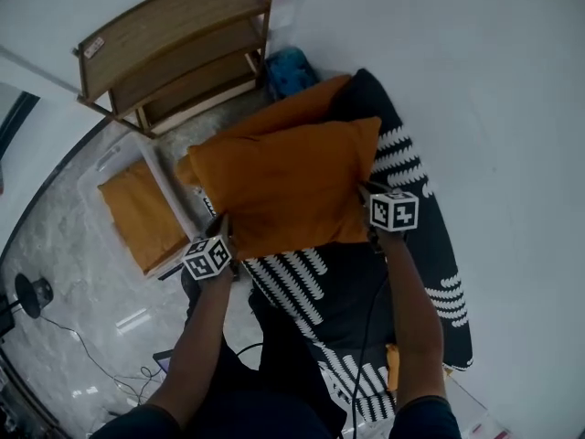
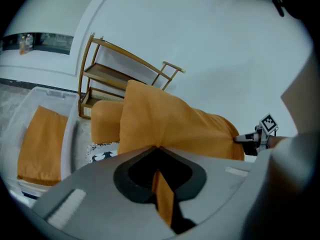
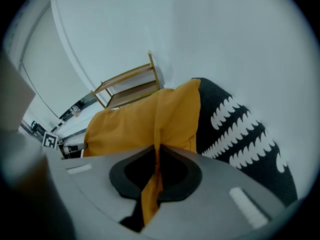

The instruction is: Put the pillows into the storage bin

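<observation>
An orange pillow (image 1: 283, 186) hangs in the air between my two grippers, above a black-and-white patterned couch cover (image 1: 402, 273). My left gripper (image 1: 224, 225) is shut on the pillow's near left corner, and the fabric is pinched between its jaws (image 2: 159, 151). My right gripper (image 1: 364, 192) is shut on the near right corner (image 3: 157, 149). A second orange pillow (image 1: 292, 108) lies behind the held one. To the left stands the clear storage bin (image 1: 169, 190), with another orange pillow (image 1: 142, 213) lying flat inside it.
A wooden shelf rack (image 1: 174, 44) stands against the wall beyond the bin, with a blue bag (image 1: 291, 69) beside it. On the marble floor at lower left are cables and a small black stand (image 1: 32, 293). White wall fills the right side.
</observation>
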The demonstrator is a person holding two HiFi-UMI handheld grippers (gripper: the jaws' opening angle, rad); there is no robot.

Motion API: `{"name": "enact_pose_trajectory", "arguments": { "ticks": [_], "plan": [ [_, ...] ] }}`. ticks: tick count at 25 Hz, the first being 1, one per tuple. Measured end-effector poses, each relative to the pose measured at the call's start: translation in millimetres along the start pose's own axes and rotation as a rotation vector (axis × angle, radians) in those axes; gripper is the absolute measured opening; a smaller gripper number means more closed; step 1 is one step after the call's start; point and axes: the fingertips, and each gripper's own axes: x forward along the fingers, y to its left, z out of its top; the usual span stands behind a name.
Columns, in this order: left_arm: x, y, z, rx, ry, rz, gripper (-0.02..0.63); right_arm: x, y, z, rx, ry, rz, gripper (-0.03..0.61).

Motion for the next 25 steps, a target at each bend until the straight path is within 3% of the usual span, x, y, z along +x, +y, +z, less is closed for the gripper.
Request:
{"name": "enact_pose_trajectory", "arguments": {
  "ticks": [11,25],
  "plan": [
    [-79.9,89.9,66.2,0.000,-0.099,0.063,0.008,11.1,125.7,8.9,0.034,-0.039,0.087,0.015],
    [-183.0,259.0,172.9,0.049,-0.207,0.196,0.008,78.8,327.4,10.7,0.155,-0.049,0.222,0.015]
  ]
}}
